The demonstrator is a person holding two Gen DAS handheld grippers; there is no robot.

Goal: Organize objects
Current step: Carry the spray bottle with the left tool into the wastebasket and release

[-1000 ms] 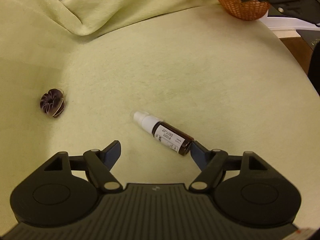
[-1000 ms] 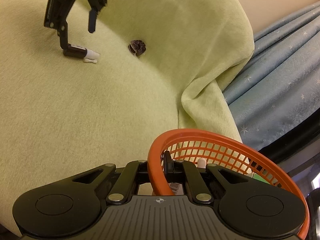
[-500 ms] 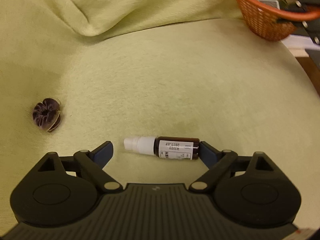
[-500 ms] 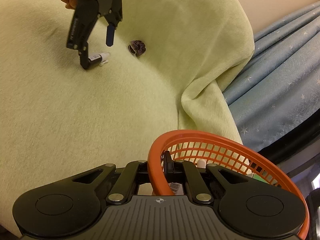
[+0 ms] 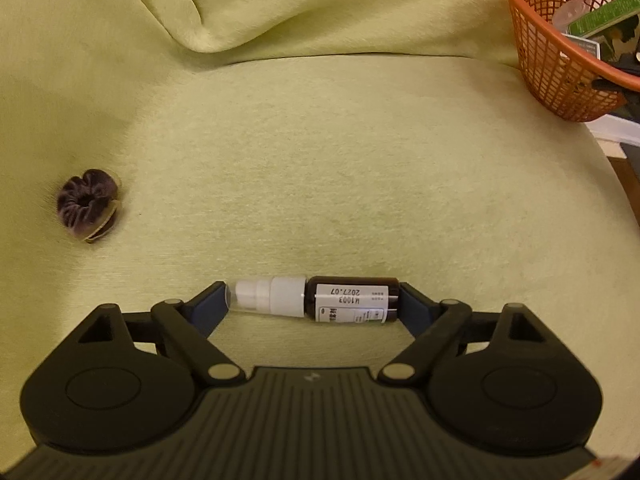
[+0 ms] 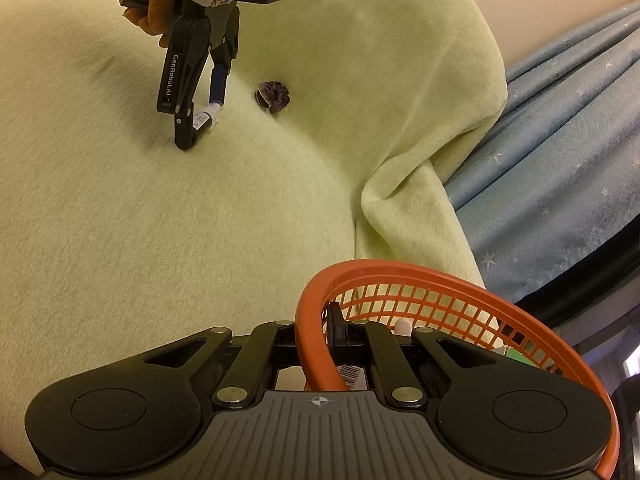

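Observation:
A small brown dropper bottle (image 5: 344,300) with a white cap lies crosswise on the green blanket. My left gripper (image 5: 314,300) has closed on it end to end, one finger on the cap tip, the other on the base; the right wrist view shows this too (image 6: 202,120). A dark purple scrunchie (image 5: 88,206) lies to the left, also seen in the right wrist view (image 6: 273,96). My right gripper (image 6: 320,332) is shut on the rim of the orange mesh basket (image 6: 440,276) and holds it; the basket shows at the left wrist view's top right (image 5: 560,72).
The basket holds a green box (image 5: 600,12) and other small items. A thick fold of the blanket (image 5: 192,8) rises behind. Blue curtain (image 6: 560,140) hangs to the right. The cushion's edge (image 5: 612,184) drops off at right.
My left gripper moved down around the bottle and closed on its two ends. The bottle turned from slanted to crosswise. The right gripper and basket stayed still.

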